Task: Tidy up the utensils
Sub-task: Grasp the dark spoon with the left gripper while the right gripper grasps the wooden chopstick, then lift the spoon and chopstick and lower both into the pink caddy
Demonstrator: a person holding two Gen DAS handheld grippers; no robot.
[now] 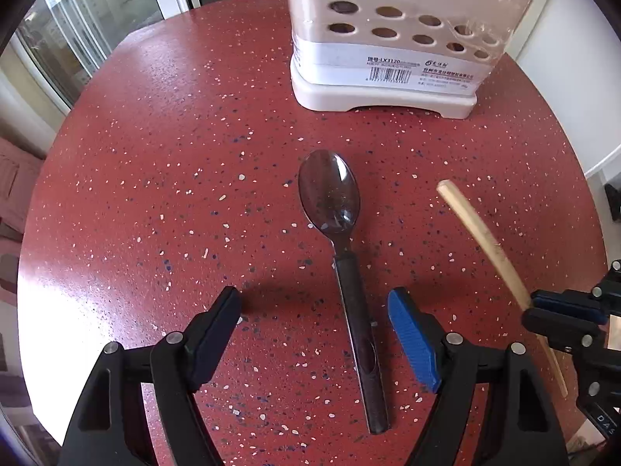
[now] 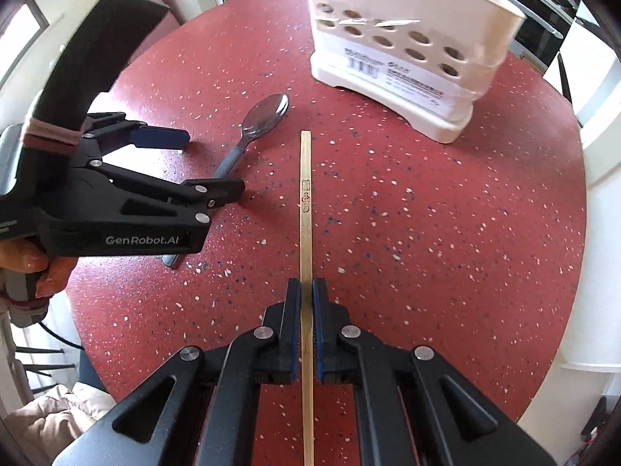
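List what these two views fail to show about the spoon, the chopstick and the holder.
- Holder interior: left wrist view, top cut by the frame edge; contents not visible.
- Spoon handle: right wrist view, partly behind the left claw.
- Chopstick near end: right wrist view, runs off the bottom edge beyond the right claw.
- Label text: too small.

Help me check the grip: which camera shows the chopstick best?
The right wrist view: the chopstick runs straight up the frame, clamped between the right tool's pads, printed mark readable. The left wrist view shows it only near the right edge, bent by the fisheye, crossing the right tool.
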